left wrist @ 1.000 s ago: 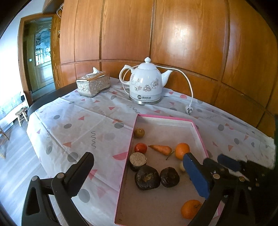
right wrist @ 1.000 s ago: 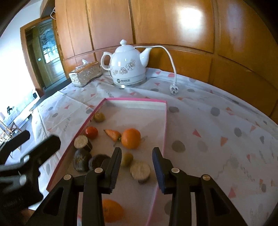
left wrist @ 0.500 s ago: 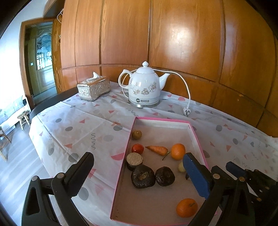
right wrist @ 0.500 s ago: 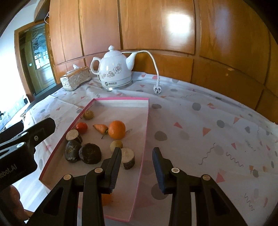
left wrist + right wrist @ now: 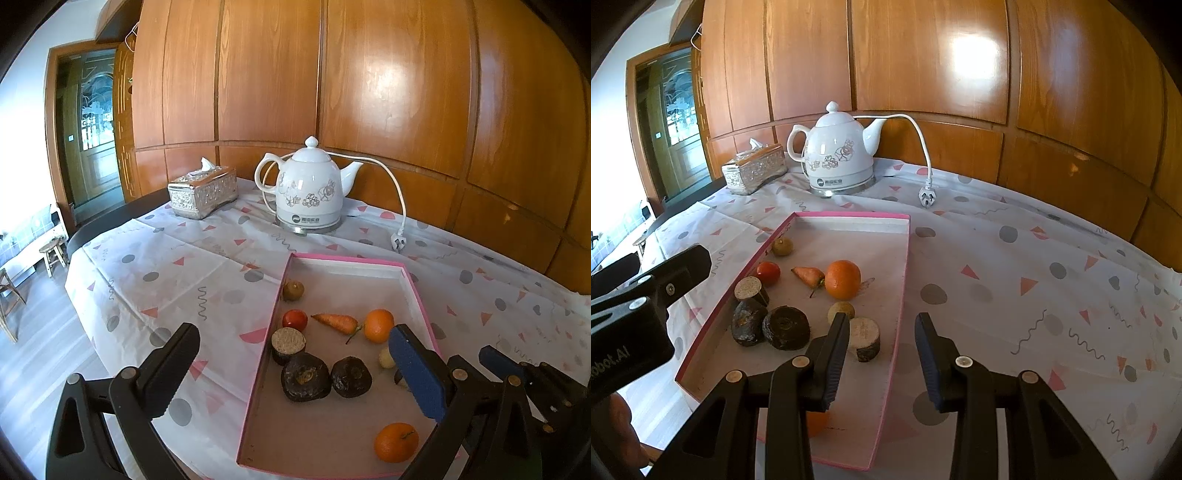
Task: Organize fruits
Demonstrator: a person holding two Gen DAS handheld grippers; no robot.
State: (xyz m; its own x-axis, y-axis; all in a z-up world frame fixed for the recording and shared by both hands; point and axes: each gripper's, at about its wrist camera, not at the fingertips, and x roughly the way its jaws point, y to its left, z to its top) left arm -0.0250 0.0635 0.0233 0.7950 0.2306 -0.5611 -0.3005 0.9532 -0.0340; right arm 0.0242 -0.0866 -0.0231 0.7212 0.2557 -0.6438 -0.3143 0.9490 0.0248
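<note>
The left gripper (image 5: 295, 373), black with a blue pad on one finger, points down and forward over the near left part of the shallow pink-rimmed cardboard tray (image 5: 413, 280); its jaws are spread wide with nothing between them, one finger over the tablecloth outside the tray's left rim, the other over the tray's right half. The right gripper (image 5: 881, 354), black with dark blue pads, tilts down over the tray's near right rim; its jaws stand apart and grip nothing. A cut pale-faced root slice (image 5: 865, 338) lies on the tray floor just beyond its left finger.

The fruits lie inside the tray. A large orange (image 5: 843, 279) sits mid-tray, touching the leafy end of a small carrot (image 5: 809, 275). A red tomato (image 5: 768, 272) and a small brownish round fruit (image 5: 782, 246) lie along the left rim, the latter nearer the far left corner. Two dark wrinkled round lumps (image 5: 770, 325) sit side by side near the left rim, a second cut root slice (image 5: 750, 290) just behind them. A small yellowish fruit (image 5: 841, 310) lies between the large orange and the right gripper. A second orange (image 5: 396, 442) rests near the near right corner.

The tray's far half is bare, as is the patterned white tablecloth (image 5: 1015, 266) to its right. A white floral electric kettle (image 5: 839, 155) and a silver embossed tissue box (image 5: 755, 168) stand at the table's far edge, well apart from the tray.
</note>
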